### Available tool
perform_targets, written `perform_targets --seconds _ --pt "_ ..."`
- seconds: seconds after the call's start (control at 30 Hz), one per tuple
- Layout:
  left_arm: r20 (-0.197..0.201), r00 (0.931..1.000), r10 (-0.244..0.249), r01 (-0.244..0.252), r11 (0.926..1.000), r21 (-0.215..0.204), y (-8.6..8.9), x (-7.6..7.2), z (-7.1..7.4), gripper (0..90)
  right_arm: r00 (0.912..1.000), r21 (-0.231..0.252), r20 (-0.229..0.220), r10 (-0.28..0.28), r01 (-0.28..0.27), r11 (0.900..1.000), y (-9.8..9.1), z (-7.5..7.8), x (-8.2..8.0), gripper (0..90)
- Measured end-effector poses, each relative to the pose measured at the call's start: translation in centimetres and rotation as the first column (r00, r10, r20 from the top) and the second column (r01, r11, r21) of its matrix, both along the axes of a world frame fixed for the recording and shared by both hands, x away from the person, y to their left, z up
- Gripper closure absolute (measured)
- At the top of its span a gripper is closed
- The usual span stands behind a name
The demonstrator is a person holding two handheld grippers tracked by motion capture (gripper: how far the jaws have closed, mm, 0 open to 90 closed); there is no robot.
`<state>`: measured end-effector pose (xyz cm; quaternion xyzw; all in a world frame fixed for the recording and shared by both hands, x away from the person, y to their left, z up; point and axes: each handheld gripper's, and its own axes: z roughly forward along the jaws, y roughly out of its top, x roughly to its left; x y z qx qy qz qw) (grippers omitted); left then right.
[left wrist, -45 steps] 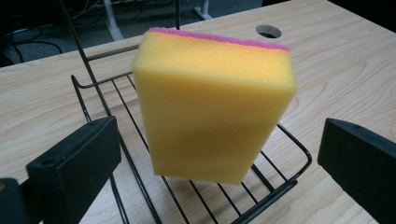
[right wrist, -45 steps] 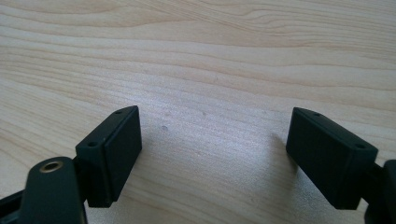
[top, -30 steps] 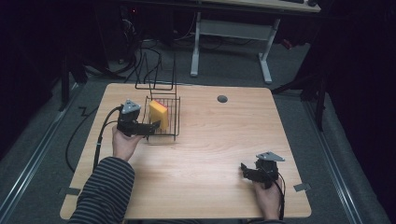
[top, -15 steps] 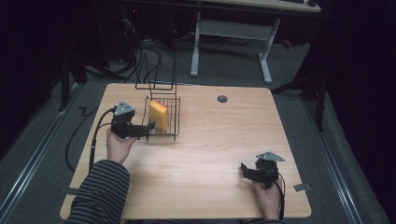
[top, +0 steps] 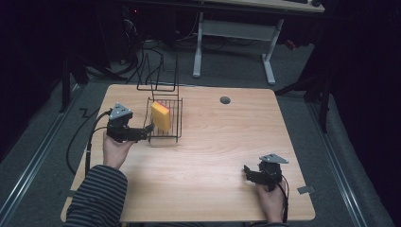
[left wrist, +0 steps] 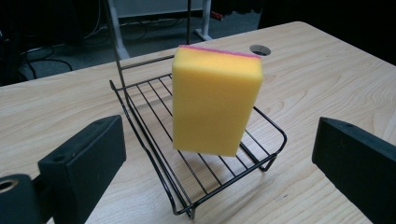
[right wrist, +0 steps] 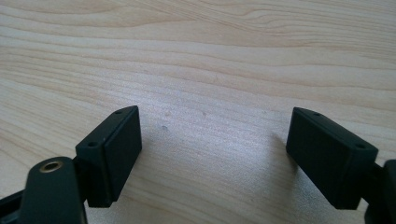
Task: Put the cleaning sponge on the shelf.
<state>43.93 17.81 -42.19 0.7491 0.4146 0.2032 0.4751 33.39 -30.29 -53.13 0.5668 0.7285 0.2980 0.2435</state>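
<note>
Where thin black wire rack (left wrist: pixel 205 154) cradles it, spongy yellow block (left wrist: pixel 215 100).

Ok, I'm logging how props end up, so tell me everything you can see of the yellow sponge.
The sponge is a yellow foam block with a thin pink layer along its top edge, dry-looking and undented. It stands on end, tilted, in the black wire rack, its lower edge on the rack's wires. The left gripper is open and apart from it.
</note>
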Motion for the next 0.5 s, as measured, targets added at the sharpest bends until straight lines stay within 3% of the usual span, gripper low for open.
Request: perform_targets --seconds 0.1,0.5 --pt "0.000 1.0000 0.005 -0.005 0.9997 -0.022 0.3 -0.5 -0.2 3.8 1.0000 0.000 0.000 0.000 0.000 1.0000 0.0 0.0 0.0 18.4" --pt "-0.003 0.9998 0.021 -0.021 0.9993 -0.029 1.4 -1.5 -0.5 4.2 1.0000 0.000 0.000 0.000 0.000 1.0000 0.0 0.0 0.0 18.4"
